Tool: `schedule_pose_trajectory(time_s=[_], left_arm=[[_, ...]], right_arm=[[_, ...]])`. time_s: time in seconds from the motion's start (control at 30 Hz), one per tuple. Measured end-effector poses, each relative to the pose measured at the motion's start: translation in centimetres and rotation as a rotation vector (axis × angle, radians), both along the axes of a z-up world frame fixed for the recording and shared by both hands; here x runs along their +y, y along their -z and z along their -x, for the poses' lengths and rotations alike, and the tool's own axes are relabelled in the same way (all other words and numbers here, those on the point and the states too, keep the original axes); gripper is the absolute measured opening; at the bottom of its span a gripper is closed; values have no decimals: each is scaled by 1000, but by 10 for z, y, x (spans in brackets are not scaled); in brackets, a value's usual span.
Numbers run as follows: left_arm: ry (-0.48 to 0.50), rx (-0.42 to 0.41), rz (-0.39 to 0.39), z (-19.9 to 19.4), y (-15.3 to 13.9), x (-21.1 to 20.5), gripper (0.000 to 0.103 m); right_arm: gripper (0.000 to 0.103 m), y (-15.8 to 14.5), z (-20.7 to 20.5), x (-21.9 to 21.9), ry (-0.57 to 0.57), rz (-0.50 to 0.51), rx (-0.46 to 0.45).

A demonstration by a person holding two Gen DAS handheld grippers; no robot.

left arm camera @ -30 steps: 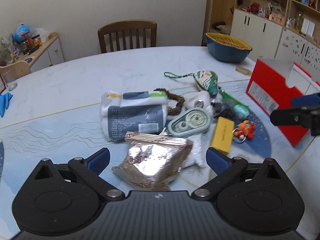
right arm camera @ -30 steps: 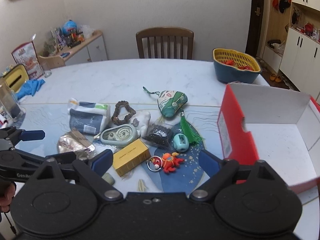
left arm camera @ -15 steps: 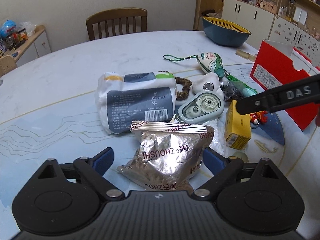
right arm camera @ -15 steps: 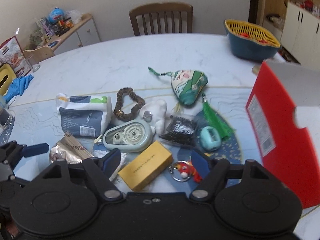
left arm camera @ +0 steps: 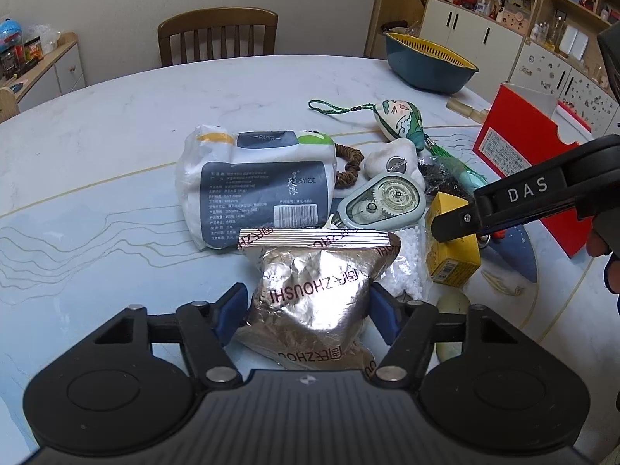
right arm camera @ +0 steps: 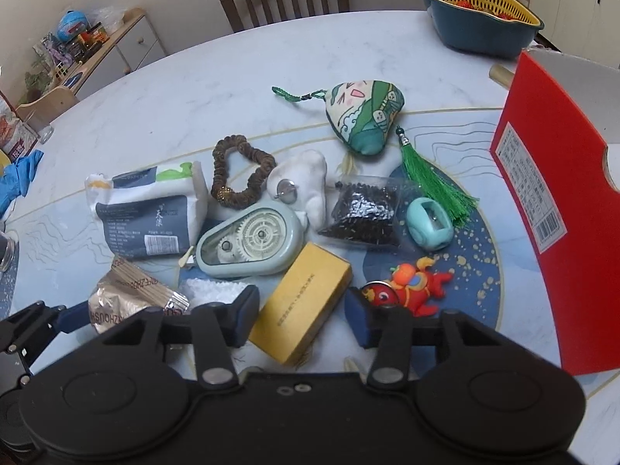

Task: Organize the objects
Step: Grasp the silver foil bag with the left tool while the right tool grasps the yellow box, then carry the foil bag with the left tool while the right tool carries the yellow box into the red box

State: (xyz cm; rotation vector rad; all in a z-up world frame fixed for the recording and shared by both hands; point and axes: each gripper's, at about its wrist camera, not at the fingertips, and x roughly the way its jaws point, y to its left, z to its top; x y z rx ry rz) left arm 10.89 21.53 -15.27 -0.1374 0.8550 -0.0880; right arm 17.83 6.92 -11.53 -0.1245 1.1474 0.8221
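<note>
Left wrist view: left gripper jaws open around the foil bag; right gripper jaws open around the yellow box at 3 o'clock. Slick foil could slip.

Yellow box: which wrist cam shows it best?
Right wrist: the yellow box lies whole between the open right claw fingers, top face clear. Left wrist shows only part of it; the right claw's arm crosses in front of it.

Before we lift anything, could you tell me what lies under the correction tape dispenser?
The correction tape dispenser overlaps the white plush toy at its far end and a bag of white granules at its near edge. Whatever else lies beneath its body is hidden.
</note>
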Motion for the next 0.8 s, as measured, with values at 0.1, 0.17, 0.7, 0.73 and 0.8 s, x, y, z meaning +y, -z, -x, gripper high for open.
schedule_pose_trajectory(time_s=[0.1, 0.17, 0.7, 0.73, 0.8], left_arm=[[-10, 8, 5, 1, -1, 1, 60], [-17, 11, 6, 2, -2, 1, 58], [-102, 50, 36, 16, -25, 0, 52], [-105, 50, 37, 17, -28, -2, 52], [-110, 44, 36, 19, -36, -8, 52]], right_arm=[[40, -1, -1, 3, 3, 5, 22], [38, -1, 0, 6, 1, 19, 19], [30, -12, 0, -20, -35, -11, 52], [30, -15, 0, -24, -40, -20, 53], [30, -23, -1, -33, -52, -38, 56]])
